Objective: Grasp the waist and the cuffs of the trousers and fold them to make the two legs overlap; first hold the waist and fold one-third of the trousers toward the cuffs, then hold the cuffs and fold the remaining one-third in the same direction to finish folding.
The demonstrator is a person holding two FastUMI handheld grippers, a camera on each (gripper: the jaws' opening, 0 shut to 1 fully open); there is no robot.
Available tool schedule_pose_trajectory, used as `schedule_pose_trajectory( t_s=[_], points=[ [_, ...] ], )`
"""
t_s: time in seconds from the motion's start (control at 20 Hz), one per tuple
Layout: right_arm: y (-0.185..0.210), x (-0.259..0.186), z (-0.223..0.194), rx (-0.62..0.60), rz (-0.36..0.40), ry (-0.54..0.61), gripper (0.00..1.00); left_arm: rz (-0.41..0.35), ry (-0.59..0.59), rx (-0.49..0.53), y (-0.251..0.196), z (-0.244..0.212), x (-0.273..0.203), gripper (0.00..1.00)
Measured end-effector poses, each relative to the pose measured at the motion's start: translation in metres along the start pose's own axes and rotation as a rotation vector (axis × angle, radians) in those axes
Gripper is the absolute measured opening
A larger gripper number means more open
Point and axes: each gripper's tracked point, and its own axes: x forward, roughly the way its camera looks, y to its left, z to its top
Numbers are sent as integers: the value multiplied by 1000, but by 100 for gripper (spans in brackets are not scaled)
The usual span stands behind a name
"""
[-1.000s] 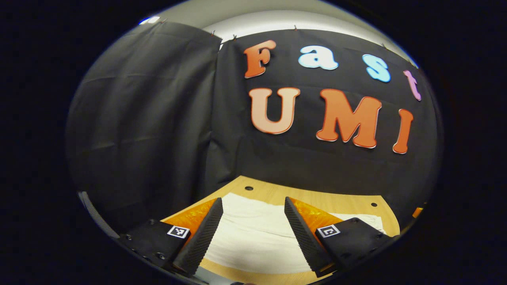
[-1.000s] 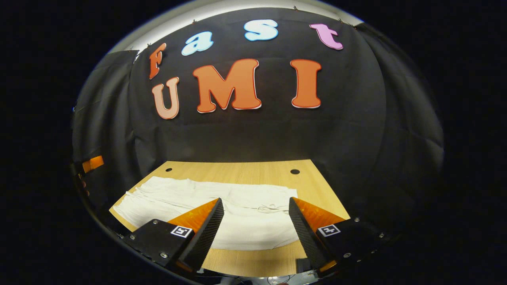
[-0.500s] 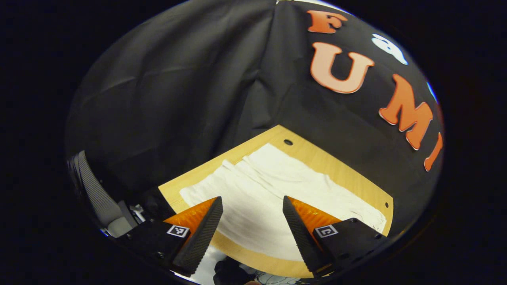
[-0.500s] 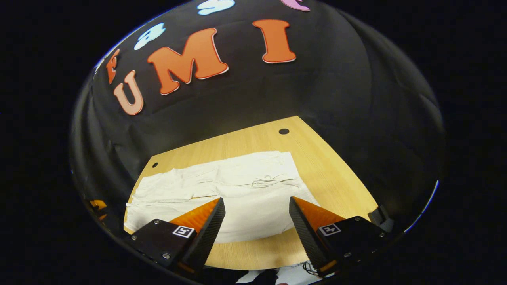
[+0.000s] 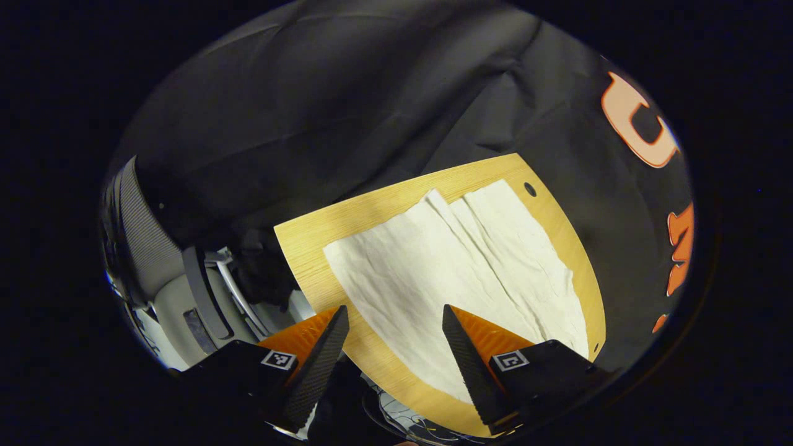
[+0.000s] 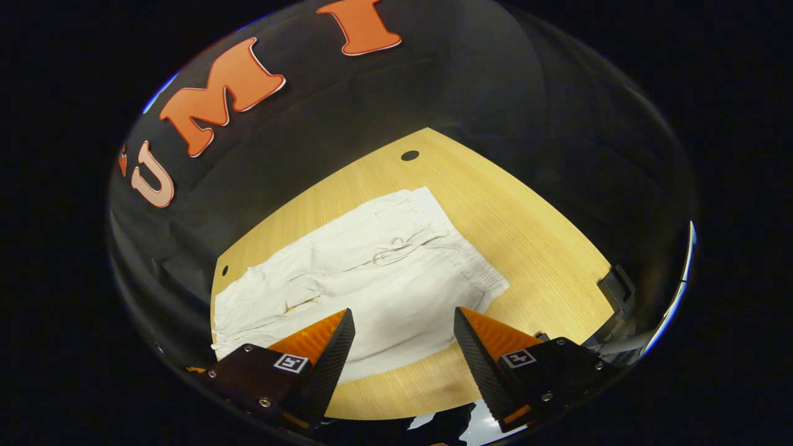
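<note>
White trousers (image 5: 458,266) lie flat on the wooden table (image 5: 316,235), both legs side by side with the cuffs toward the upper left in the left gripper view. In the right gripper view the trousers (image 6: 372,279) show their waist end with a drawstring (image 6: 403,248) toward the right. My left gripper (image 5: 391,353) hovers open above the near edge of the leg end, holding nothing. My right gripper (image 6: 401,356) hovers open above the near edge of the waist part, also holding nothing.
The table (image 6: 526,223) has bare wood to the right of the waist and small round holes (image 6: 409,155) near its back corners. A grey chair-like frame (image 5: 186,291) stands off the table's left end. Black cloth walls close in the back.
Both grippers have risen and tipped down toward the table, so more of the trousers shows. The left one has swung toward the cuff end, the right one toward the waist. Both stayed open.
</note>
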Motion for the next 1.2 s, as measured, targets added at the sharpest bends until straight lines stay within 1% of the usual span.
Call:
schedule_pose_trajectory(
  t_s=[0.05, 0.15, 0.3, 0.4, 0.45, 0.65, 0.7, 0.75, 0.8, 0.9, 1.0, 1.1, 1.15, 1.2],
  points=[
    [-1, 4, -3, 8, -6, 17, 97, -10, 18, -27, 3, 3, 7, 99],
    [1, 12, -6, 33, -4, 40, 98, -14, 56, -77, 14, 4, 22, 100],
    [-2, 24, -12, 62, -8, 71, 97, -18, 89, -138, 30, 9, 42, 98],
    [-1, 31, -16, 81, -2, 99, 97, -17, 118, -164, 37, 14, 56, 100],
    [1, 35, -15, 95, 4, 110, 97, -33, 123, -182, 37, 18, 63, 98],
    [5, 46, -15, 161, 34, 130, 97, -102, 155, -247, 34, 27, 79, 97],
    [4, 49, -15, 174, 30, 135, 97, -133, 147, -267, 31, 31, 79, 100],
    [3, 52, -15, 183, 30, 139, 97, -149, 143, -290, 30, 34, 82, 91],
    [3, 54, -17, 190, 27, 142, 97, -146, 149, -298, 32, 33, 84, 94],
    [2, 60, -21, 197, 22, 152, 97, -160, 143, -297, 26, 38, 89, 80],
    [-1, 66, -24, 204, 9, 159, 97, -171, 140, -263, 21, 40, 94, 78],
    [-2, 68, -26, 219, 4, 162, 97, -195, 130, -234, 7, 46, 102, 70],
    [-3, 68, -26, 225, 6, 158, 97, -191, 129, -212, 3, 47, 106, 67],
    [-6, 69, -28, 229, 0, 158, 97, -203, 122, -194, -4, 48, 111, 61]
  ],
)
